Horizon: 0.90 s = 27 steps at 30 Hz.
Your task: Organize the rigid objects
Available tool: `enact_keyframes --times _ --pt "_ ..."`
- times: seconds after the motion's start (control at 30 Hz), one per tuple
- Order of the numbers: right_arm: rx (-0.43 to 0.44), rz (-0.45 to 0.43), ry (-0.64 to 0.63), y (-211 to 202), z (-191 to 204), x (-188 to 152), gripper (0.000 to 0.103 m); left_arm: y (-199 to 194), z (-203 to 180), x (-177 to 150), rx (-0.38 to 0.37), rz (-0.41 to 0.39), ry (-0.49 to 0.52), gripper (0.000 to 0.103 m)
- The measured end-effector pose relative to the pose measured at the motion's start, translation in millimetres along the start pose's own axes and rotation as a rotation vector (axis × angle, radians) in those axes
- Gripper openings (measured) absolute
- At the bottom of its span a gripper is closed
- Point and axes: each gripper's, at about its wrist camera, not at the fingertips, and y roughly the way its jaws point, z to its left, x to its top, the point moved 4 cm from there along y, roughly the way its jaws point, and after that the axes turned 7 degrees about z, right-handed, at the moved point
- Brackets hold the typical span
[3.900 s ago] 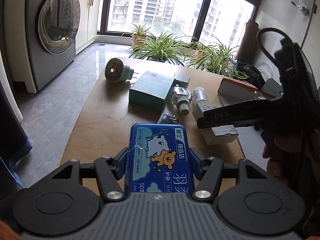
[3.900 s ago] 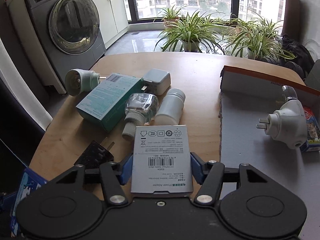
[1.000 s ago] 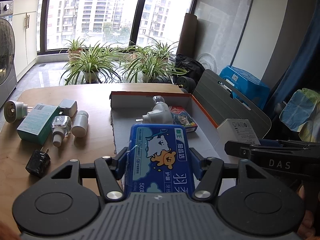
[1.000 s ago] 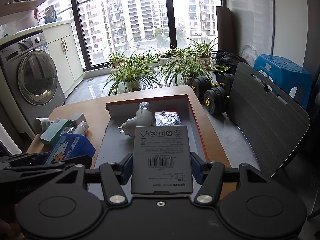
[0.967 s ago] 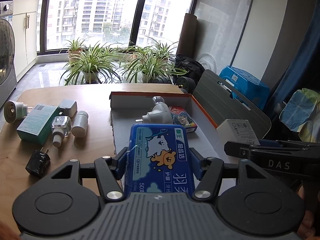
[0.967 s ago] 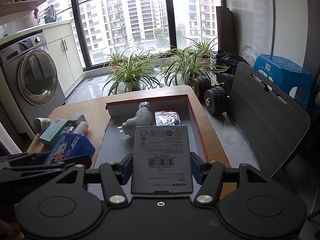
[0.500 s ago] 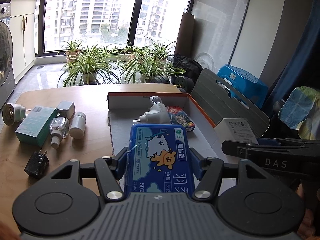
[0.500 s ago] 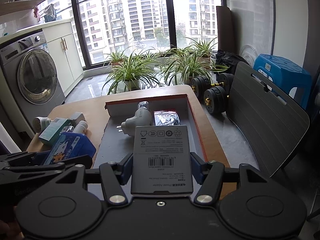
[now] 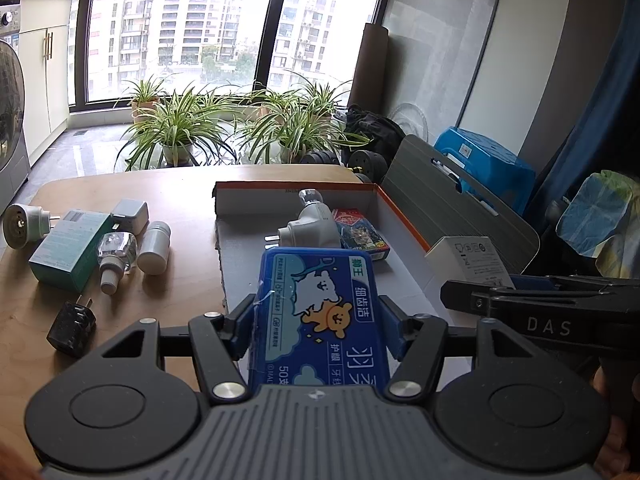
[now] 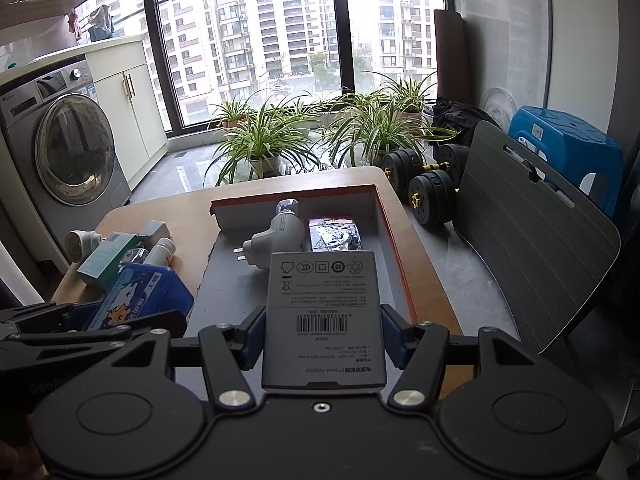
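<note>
My left gripper (image 9: 318, 322) is shut on a blue floss-pick box (image 9: 318, 312) with a cartoon bear, held above the near end of the open cardboard box (image 9: 296, 192). My right gripper (image 10: 323, 334) is shut on a white power adapter box (image 10: 323, 312), also over the cardboard box (image 10: 394, 236) near its right wall. Inside the cardboard box lie a white plug-in device (image 9: 310, 228) and a small colourful pack (image 9: 360, 234). The right gripper and its white box (image 9: 472, 258) show at the right of the left wrist view.
On the wooden table (image 9: 120, 184) left of the cardboard box lie a teal box (image 9: 68, 248), a white charger (image 9: 130, 214), a clear bottle (image 9: 116, 252), a white bottle (image 9: 154, 246), a round plug-in (image 9: 22, 226) and a black plug (image 9: 72, 326). A grey chair back (image 10: 532, 248) stands right.
Since four seconds ago both grippers swung right, from over the loose items to over the cardboard box, each still holding its box. Over the last second almost nothing has moved.
</note>
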Motion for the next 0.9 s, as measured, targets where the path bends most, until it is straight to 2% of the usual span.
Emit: enact_keyframes --times 0.9 --pt "0.001 0.004 -0.001 4.3 -0.1 -1.7 0.071 2.8 0.6 -4.1 -0.003 0.010 -0.012 0.063"
